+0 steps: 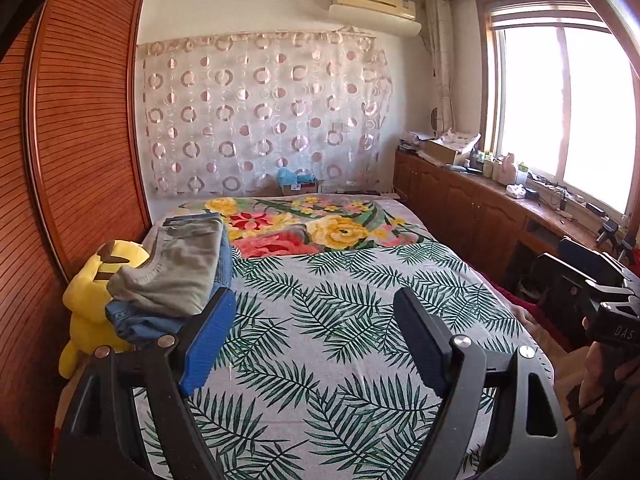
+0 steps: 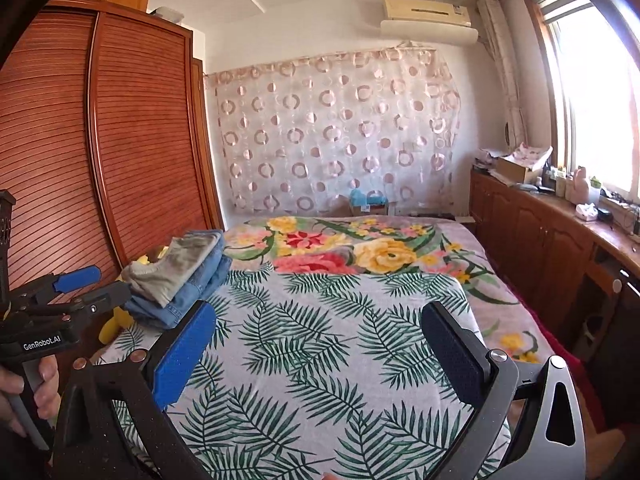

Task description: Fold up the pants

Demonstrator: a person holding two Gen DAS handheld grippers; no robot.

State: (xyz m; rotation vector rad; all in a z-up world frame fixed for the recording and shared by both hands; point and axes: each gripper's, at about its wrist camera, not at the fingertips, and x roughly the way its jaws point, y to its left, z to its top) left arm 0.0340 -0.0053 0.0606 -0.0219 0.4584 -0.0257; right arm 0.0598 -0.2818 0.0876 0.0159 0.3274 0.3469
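A stack of folded pants lies at the left edge of the bed: grey pants (image 1: 180, 268) on top of blue jeans (image 1: 140, 322). The stack also shows in the right wrist view (image 2: 180, 276). My left gripper (image 1: 316, 332) is open and empty above the leaf-print bedspread (image 1: 340, 320), just right of the stack. My right gripper (image 2: 320, 344) is open and empty over the same bedspread (image 2: 320, 320). The left gripper shows at the left of the right wrist view (image 2: 86, 284), and the right gripper's body at the right edge of the left wrist view (image 1: 600, 280).
A yellow plush toy (image 1: 92, 300) sits between the stack and the slatted wooden wardrobe (image 1: 80, 140). A floral blanket (image 1: 312, 228) covers the far half of the bed. A wooden cabinet (image 1: 480, 208) with clutter runs under the window on the right.
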